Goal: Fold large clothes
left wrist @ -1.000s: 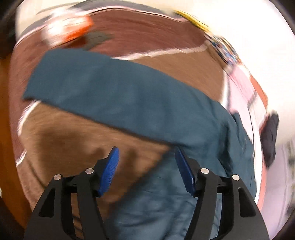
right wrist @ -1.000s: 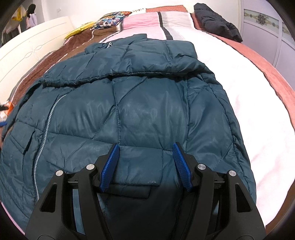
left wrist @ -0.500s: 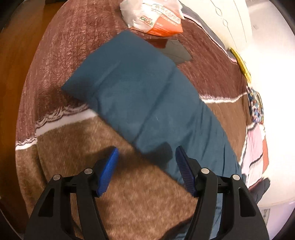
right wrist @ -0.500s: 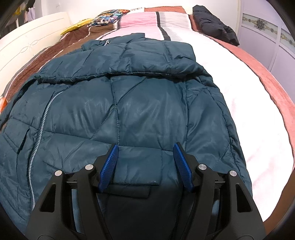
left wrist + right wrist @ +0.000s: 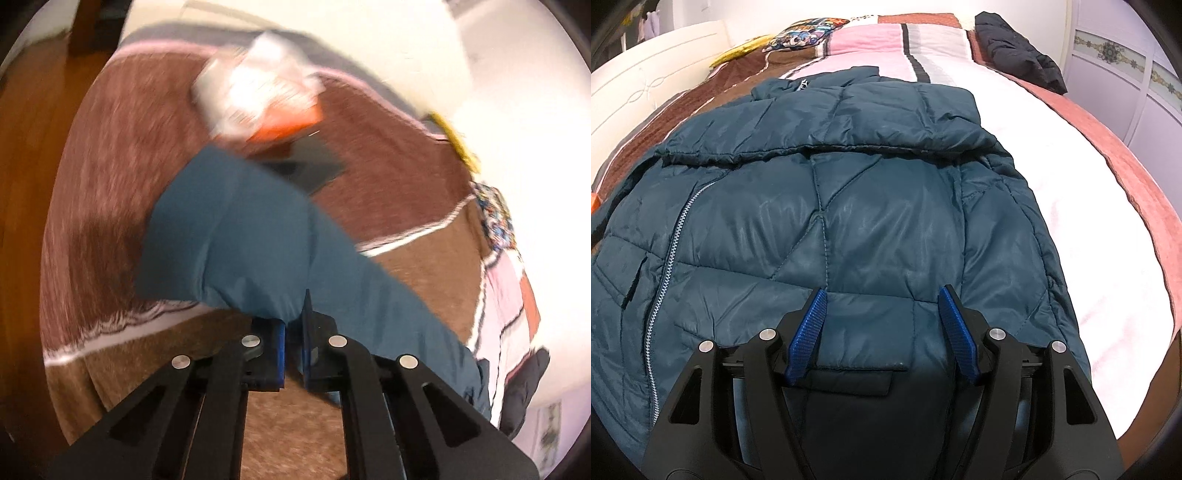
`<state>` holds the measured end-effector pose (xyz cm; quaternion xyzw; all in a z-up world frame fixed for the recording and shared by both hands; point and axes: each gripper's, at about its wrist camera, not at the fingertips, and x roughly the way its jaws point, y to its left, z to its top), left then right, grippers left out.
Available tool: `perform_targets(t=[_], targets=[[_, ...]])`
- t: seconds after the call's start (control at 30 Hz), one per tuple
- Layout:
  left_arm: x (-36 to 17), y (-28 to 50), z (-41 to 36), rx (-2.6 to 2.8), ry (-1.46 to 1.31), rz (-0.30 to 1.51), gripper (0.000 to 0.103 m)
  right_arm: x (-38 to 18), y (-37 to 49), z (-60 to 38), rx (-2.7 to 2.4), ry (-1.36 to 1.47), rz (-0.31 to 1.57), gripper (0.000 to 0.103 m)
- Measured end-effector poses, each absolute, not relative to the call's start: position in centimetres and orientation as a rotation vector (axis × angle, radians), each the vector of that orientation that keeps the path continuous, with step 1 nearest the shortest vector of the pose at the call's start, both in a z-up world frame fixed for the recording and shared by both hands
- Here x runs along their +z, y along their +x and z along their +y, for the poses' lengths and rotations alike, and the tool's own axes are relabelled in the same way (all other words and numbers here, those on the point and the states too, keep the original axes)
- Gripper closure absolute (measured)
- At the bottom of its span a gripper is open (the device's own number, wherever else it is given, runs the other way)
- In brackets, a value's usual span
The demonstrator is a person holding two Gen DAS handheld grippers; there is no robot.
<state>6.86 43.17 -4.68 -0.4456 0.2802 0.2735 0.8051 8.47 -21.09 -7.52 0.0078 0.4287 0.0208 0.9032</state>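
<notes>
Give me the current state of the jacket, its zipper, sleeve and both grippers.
Left gripper: shut on the sleeve edge.
Sleeve: stretched out flat across the brown blanket.
Right gripper: open, above the jacket hem.
Teal puffer jacket: lying front up, spread out.
Zipper: closed.

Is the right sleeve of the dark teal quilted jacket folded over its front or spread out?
Folded: the sleeve lies across the dark teal quilted jacket, below the collar.
</notes>
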Motion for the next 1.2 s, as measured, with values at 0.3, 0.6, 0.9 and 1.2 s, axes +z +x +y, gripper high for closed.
perform_targets(t=[0.3,0.6,0.9,1.2], targets=[[8.9,10.7,35.2,0.306,-0.661,0.428,0.098,-6.9,8.0,-22.3,0.070,0.079,0.882,0.041],[16.0,15.1,19.6,-0.072,-0.374,0.400,0.097,-3.0,7.7,-24.3,0.120,0.167,0.801,0.041],[8.2,20.3,4.9,-0.338,-0.269,0.623,0.097,0.9,8.9,-30.6,0.071,0.304,0.685,0.040],[-3.4,23.8,-1.9,-0.324,-0.083,0.827,0.097,-0.6,8.7,-35.1,0.022,0.416,0.704,0.040]])
